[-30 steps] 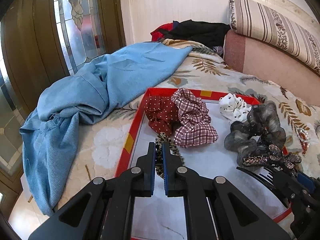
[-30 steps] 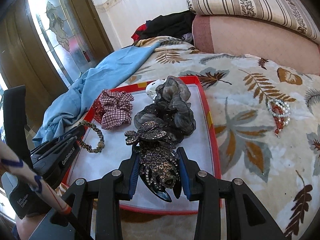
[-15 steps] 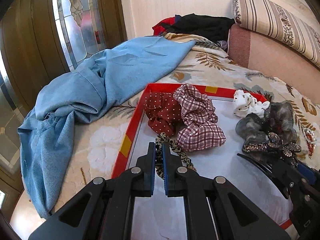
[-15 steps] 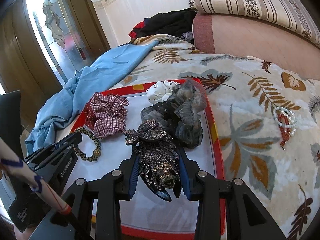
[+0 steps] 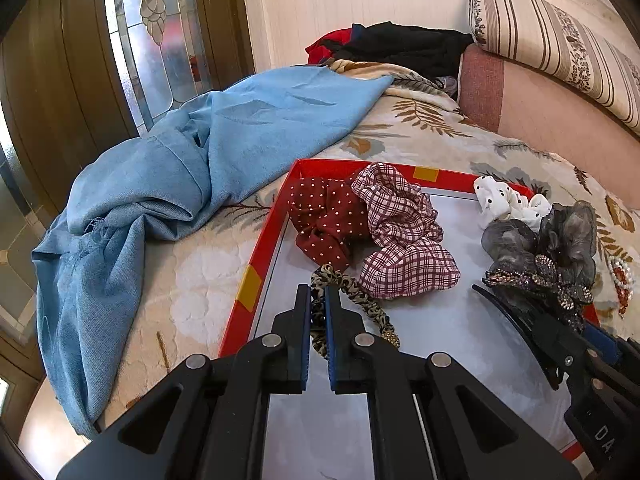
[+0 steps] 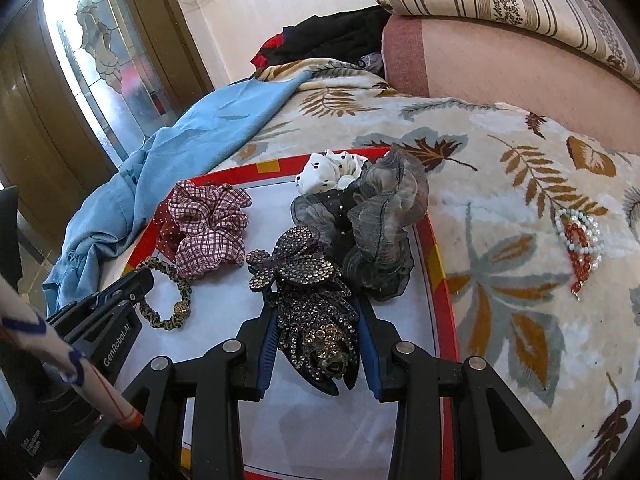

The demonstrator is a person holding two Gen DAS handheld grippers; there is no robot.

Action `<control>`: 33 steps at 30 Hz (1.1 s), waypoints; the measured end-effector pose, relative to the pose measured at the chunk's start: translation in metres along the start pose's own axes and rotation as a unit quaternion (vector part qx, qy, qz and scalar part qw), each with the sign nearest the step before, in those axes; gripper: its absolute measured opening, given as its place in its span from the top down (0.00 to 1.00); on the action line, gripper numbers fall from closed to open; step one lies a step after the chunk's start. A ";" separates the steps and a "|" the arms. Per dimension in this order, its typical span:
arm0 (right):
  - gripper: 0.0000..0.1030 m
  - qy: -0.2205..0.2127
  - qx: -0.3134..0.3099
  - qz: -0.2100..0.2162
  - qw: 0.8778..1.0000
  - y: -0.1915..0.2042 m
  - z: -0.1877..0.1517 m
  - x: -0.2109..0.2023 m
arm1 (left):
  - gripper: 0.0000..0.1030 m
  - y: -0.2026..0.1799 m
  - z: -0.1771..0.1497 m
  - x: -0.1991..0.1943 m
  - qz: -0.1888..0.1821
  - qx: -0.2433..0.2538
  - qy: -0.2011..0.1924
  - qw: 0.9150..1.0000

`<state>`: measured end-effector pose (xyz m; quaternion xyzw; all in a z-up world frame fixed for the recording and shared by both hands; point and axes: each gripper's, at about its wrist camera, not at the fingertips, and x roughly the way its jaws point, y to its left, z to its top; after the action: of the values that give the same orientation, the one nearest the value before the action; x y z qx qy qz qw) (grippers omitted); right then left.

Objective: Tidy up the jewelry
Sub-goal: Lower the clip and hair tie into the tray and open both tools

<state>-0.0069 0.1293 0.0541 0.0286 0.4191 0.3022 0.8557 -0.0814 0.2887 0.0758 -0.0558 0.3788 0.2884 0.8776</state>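
A red-rimmed tray (image 5: 256,280) (image 6: 440,264) lies on the bed. My left gripper (image 5: 318,300) is shut on a leopard-print hair tie (image 5: 352,292) (image 6: 168,300) at the tray's left side. My right gripper (image 6: 316,312) is shut on a rhinestone hair claw (image 6: 316,320) (image 5: 536,280) over the tray's right part. In the tray lie a red dotted scrunchie (image 5: 324,220), a plaid scrunchie (image 5: 404,232) (image 6: 208,224), a white dotted scrunchie (image 5: 504,204) (image 6: 332,170) and a grey organza scrunchie (image 5: 560,240) (image 6: 380,224).
A red and white bead bracelet (image 6: 580,240) lies on the leaf-print bedspread (image 6: 520,184) right of the tray. A blue cloth (image 5: 160,184) lies left of the tray. Dark clothes (image 5: 400,48) and a striped pillow (image 5: 560,40) are at the back by the headboard.
Both grippers have drawn back slightly from the tray's far end while keeping their holds. The hair claw stays in the right gripper, the leopard tie in the left.
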 end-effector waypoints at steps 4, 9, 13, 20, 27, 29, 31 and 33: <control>0.61 0.002 0.001 0.000 1.000 0.000 -0.002 0.001 | 0.94 0.000 -0.001 -0.001 -0.001 0.001 -0.003 1.000; 0.59 0.006 0.001 0.000 1.000 0.001 -0.004 0.001 | 0.94 0.000 -0.001 -0.002 0.000 0.002 -0.004 1.000; 0.57 0.007 0.001 0.001 1.000 0.001 -0.006 0.001 | 0.94 0.000 0.000 -0.003 -0.001 0.003 -0.006 1.000; 0.56 0.009 0.005 0.005 1.000 -0.001 -0.006 -0.002 | 0.84 -0.001 0.001 -0.004 0.001 0.003 -0.011 1.000; 0.55 0.008 0.008 0.011 1.000 -0.002 -0.007 -0.008 | 0.76 0.000 0.002 -0.007 0.002 0.002 -0.016 1.000; 0.55 0.008 0.009 0.015 1.000 -0.002 -0.007 -0.011 | 0.71 0.000 0.002 -0.009 0.003 0.001 -0.021 1.000; 0.55 0.007 0.010 0.016 1.000 -0.002 -0.007 -0.013 | 0.71 0.001 0.002 -0.011 0.005 0.001 -0.025 1.000; 0.54 0.004 0.012 0.018 1.000 -0.003 -0.007 -0.017 | 0.70 0.002 0.003 -0.012 0.004 0.000 -0.027 1.000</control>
<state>-0.0185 0.1159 0.0603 0.0450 0.4254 0.3131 0.8479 -0.0872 0.2858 0.0858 -0.0469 0.3553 0.2930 0.8864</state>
